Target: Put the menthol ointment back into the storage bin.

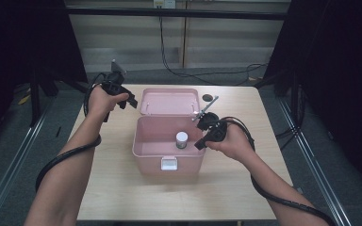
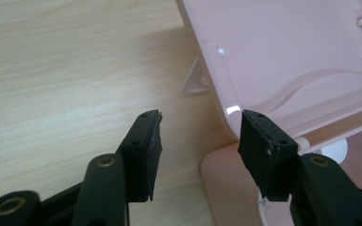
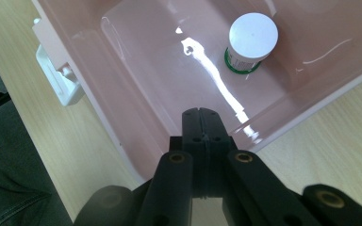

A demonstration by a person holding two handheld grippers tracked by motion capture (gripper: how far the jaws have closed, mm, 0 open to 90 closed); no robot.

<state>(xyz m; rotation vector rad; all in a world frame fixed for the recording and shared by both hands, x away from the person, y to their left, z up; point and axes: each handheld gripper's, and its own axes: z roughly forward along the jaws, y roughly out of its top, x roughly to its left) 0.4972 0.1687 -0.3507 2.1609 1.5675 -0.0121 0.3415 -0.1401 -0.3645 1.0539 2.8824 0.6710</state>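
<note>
A pink plastic box (image 1: 143,146) stands open in the middle of the wooden table (image 1: 103,188), its lid (image 1: 169,101) tilted back. Inside it a small bottle (image 1: 182,139) with a white cap stands upright; the right gripper view looks down on the bottle (image 3: 252,40). My left gripper (image 1: 129,100) hovers at the lid's left corner. Its jaws are open in its own view (image 2: 200,129), with the lid's edge (image 2: 287,56) just inside the right one and nothing pressed. My right gripper (image 1: 199,144) is shut and empty at the box's right rim (image 3: 202,113).
A white latch (image 1: 169,163) sits on the box's front wall, seen too as the latch (image 3: 59,80) beside the box's wall (image 3: 122,70). A small dark round thing (image 1: 208,98) lies on the table behind the lid. Black cables (image 1: 193,75) run across the floor beyond the table.
</note>
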